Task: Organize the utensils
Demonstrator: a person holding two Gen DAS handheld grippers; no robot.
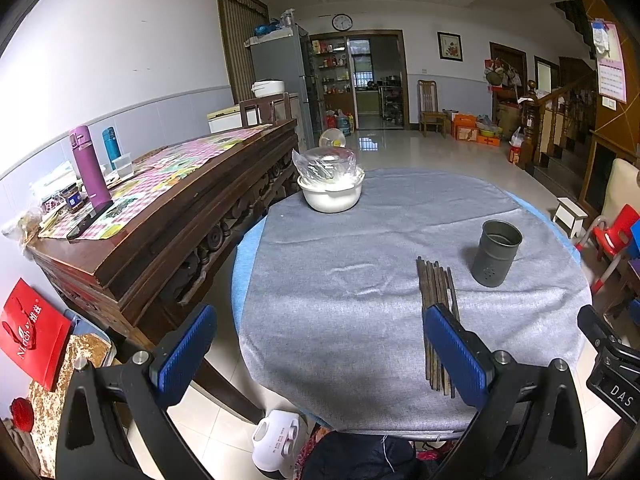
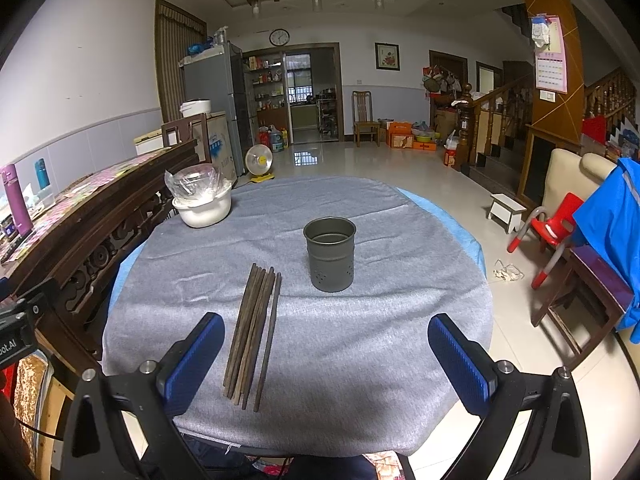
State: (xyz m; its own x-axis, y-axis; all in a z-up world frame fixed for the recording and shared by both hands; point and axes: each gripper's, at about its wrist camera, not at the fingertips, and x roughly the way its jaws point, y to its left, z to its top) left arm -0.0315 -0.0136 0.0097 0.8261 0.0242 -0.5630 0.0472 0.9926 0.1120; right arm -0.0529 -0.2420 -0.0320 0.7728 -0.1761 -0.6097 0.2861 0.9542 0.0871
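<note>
In the right wrist view, a bundle of dark wooden chopsticks (image 2: pixel 252 332) lies flat on the grey tablecloth (image 2: pixel 360 360), left of centre in the lower half of the frame, tips pointing away from the camera. 1 stick lies slightly apart at the right edge of the bundle. Just above and to the right of them stands a dark metal holder (image 2: pixel 329 254), upright, open at the top and, as far as can be seen, empty. A white bowl (image 2: pixel 203 210) under clear plastic sits at the upper left of the cloth, well apart from both.

The right gripper (image 2: pixel 326 344) hangs at the bottom of its frame with its blue pads spread wide and nothing between them. The left gripper (image 1: pixel 316 344) is likewise spread wide and empty; in its view the chopsticks (image 1: pixel 436 320) run up from behind its right pad and the holder (image 1: pixel 496 254) stands at centre right.

Nothing appears to be sorted yet. The likely risks: the sticks are thin and lie flat, so pads closing on them could pinch the cloth or scatter the bundle. The holder looks light and tall, so a stick striking its rim, or a gripper brushing it, could tip it. The loose stick may get left behind.
</note>
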